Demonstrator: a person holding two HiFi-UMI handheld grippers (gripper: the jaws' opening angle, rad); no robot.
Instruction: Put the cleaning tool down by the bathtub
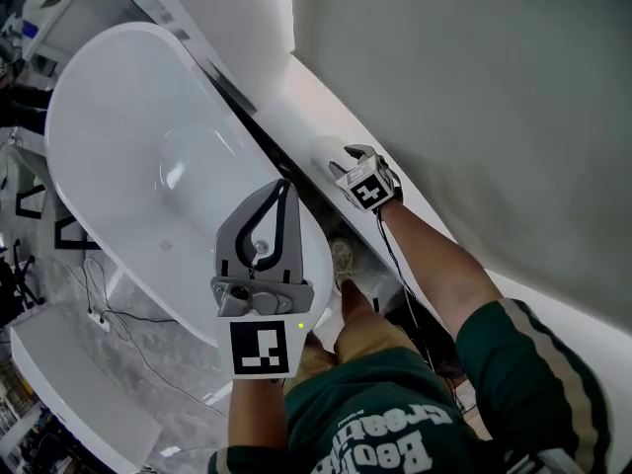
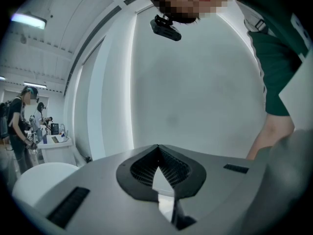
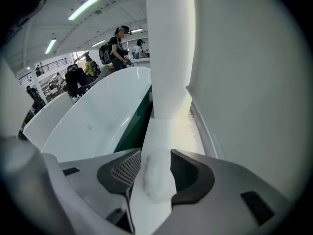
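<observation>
Our right gripper (image 3: 155,154) hangs released over the cleaning tool (image 3: 156,180), a soft white pad lying on the white ledge (image 3: 172,126) beside the bathtub (image 1: 148,166). Our left gripper (image 1: 286,188) is clenched on nothing.

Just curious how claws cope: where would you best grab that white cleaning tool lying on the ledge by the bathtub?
Probably across its sides, from above: the cleaning tool lies flat on the narrow ledge, with the wall close beside it.

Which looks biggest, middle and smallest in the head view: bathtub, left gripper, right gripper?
1. bathtub
2. left gripper
3. right gripper
The left one is nearer the camera, so the order of the two grippers is unsure.
</observation>
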